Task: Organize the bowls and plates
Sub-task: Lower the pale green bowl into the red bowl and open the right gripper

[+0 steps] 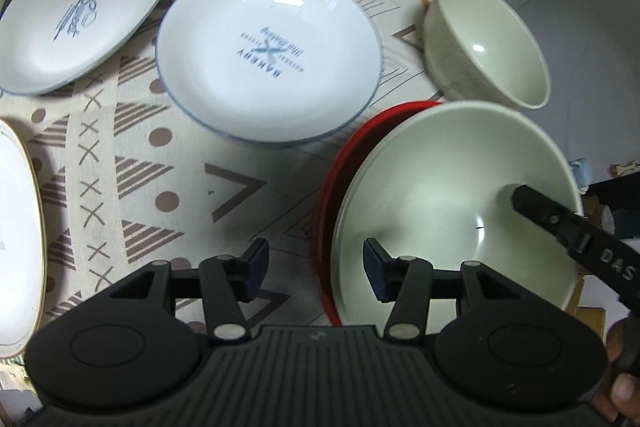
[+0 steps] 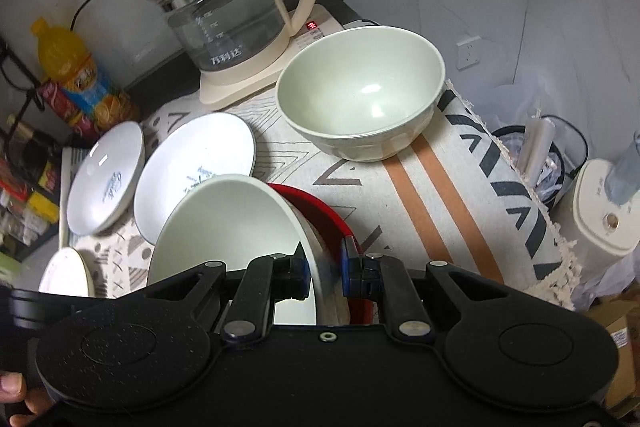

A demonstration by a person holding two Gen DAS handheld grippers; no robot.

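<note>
A wide pale green bowl (image 1: 440, 187) leans tilted inside a red bowl (image 1: 340, 179) at the near right of the patterned cloth. My right gripper (image 2: 326, 269) is shut on the green bowl's near rim (image 2: 320, 259); one of its fingers (image 1: 532, 203) shows inside the bowl in the left wrist view. My left gripper (image 1: 316, 267) is open, its pads straddling the left rims of both bowls without pressing them. A second, deeper pale green bowl (image 1: 488, 43) (image 2: 360, 95) stands upright farther back.
Two white plates with blue print, one marked BAKERY (image 1: 268, 55) (image 2: 192, 171) and one farther left (image 1: 80, 11) (image 2: 106, 179), lie on the cloth. A gold-rimmed white plate (image 1: 16, 235) lies at the near left. A glass kettle (image 2: 232, 7) and an orange bottle (image 2: 76, 67) stand behind.
</note>
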